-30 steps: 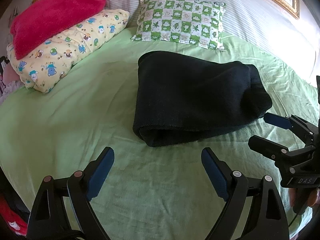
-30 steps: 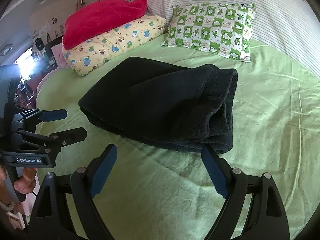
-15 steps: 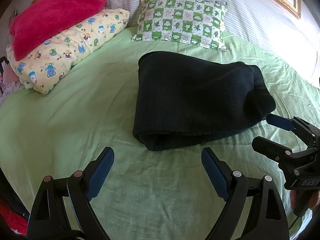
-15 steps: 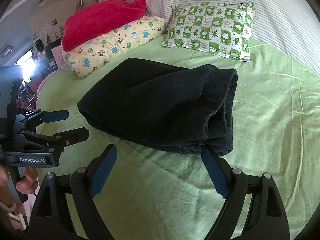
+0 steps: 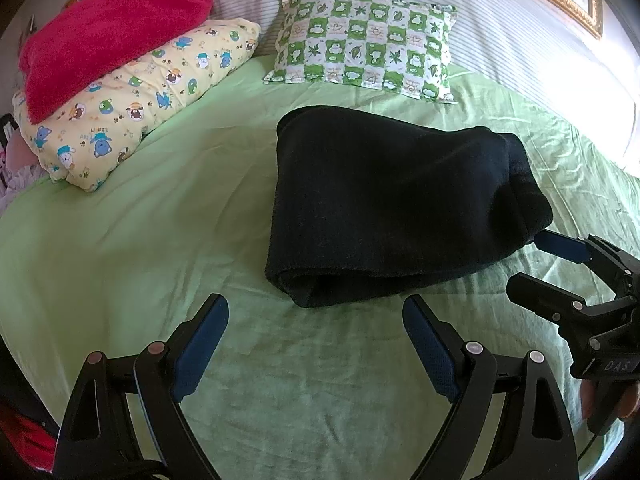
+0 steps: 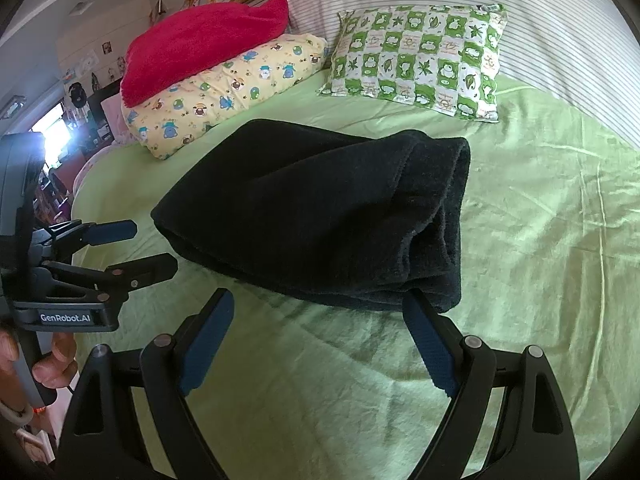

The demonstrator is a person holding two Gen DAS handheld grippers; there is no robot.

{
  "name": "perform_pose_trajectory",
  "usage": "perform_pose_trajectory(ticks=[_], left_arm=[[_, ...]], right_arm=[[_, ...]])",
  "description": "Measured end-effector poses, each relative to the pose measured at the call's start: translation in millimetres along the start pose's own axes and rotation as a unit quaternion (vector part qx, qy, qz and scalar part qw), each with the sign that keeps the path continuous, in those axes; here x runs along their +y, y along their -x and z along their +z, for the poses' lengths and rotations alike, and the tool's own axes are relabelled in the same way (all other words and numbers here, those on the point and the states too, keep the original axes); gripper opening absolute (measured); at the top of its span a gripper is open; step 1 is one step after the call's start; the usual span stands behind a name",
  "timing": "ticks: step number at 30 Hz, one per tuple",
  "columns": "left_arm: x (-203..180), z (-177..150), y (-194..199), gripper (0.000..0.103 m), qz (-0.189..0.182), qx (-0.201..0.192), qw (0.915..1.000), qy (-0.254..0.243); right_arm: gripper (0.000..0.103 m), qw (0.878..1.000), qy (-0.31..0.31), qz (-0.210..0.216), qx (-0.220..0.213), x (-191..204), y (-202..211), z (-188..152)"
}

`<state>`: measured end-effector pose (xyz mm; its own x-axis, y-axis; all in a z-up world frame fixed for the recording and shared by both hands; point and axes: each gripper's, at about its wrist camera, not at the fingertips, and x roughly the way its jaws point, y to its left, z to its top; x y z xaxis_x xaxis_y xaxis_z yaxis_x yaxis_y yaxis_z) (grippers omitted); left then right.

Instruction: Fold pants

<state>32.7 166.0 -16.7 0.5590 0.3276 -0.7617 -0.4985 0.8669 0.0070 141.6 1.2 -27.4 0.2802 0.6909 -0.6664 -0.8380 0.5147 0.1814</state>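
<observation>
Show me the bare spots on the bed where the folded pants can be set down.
Bare green sheet lies left of the black pants, below the yellow pillow. Another patch opens right of the pants, under the checked pillow. The bed's head is crowded: both pillows and a red towel.

- Bed with a wrinkled light green sheet [image 5: 132, 248] spreads under and ahead of both tongs
- Folded black pants [image 5: 384, 204] lie on it just ahead of the tongs
- Green-and-white checked pillow [image 5: 364, 62] lies beyond the pants
- Yellow cartoon-print pillow [image 5: 136, 104] lies far ahead to the left, with a red towel [image 5: 108, 36] on top
</observation>
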Motion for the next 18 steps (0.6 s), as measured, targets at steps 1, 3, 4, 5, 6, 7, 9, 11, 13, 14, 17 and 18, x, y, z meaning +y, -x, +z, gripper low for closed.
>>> perform_pose_trajectory(ticks=[1,3,4,5,6,7,9,11,13,14,17,18], left_arm=[[-0.2,0.4,-0.2,0.09,-0.001,0.0,1.0,0.0],[-0.9,1.4,-0.8,0.09,-0.003,0.001,1.0,0.0],[-1.6,1.6,-1.0,0.09,-0.003,0.001,1.0,-0.001],[-1.9,1.7,-0.9,0.09,-0.002,0.001,1.0,-0.001],[-2.3,1.7,-1.1,0.09,-0.002,0.0,1.0,-0.001],[-3.0,1.6,-1.3,0.09,-0.003,0.0,1.0,-0.001],[-2.9,2.1,-2.0,0.09,-0.002,0.001,1.0,-0.002],[-2.8,1.9,-1.9,0.09,-0.003,0.001,1.0,-0.001],[-3.1,1.5,-2.0,0.09,-0.002,0.002,1.0,-0.002],[-3.2,1.3,-2.0,0.09,-0.002,0.002,1.0,-0.001],[-3.3,1.4,-2.2,0.09,-0.001,0.002,1.0,-0.002],[-3.0,1.5,-2.4,0.09,-0.002,0.002,1.0,-0.002]], right_arm=[[0.086,1.0,0.0,0.0,0.0,-0.3,-0.1,0.2],[0.086,1.0,-0.001,-0.002,0.0,-1.1,0.7,0.0],[0.087,1.0,-0.001,-0.002,0.0,-1.6,1.1,0.1],[0.087,1.0,-0.001,-0.002,0.0,-2.7,1.0,0.5],[0.086,1.0,-0.002,-0.003,-0.001,-3.4,1.2,0.6],[0.087,1.0,-0.003,-0.003,-0.001,-4.2,1.8,0.3],[0.087,1.0,-0.006,-0.003,-0.001,-6.1,2.3,0.4],[0.087,1.0,-0.007,-0.004,-0.002,-6.9,2.7,0.1],[0.087,1.0,-0.008,-0.003,-0.001,-7.4,2.5,0.0],[0.087,1.0,-0.008,-0.003,-0.002,-7.3,2.6,-0.1],[0.087,1.0,-0.007,-0.003,-0.003,-7.1,2.7,-0.5],[0.087,1.0,-0.007,-0.003,-0.003,-6.9,2.7,-0.6]])
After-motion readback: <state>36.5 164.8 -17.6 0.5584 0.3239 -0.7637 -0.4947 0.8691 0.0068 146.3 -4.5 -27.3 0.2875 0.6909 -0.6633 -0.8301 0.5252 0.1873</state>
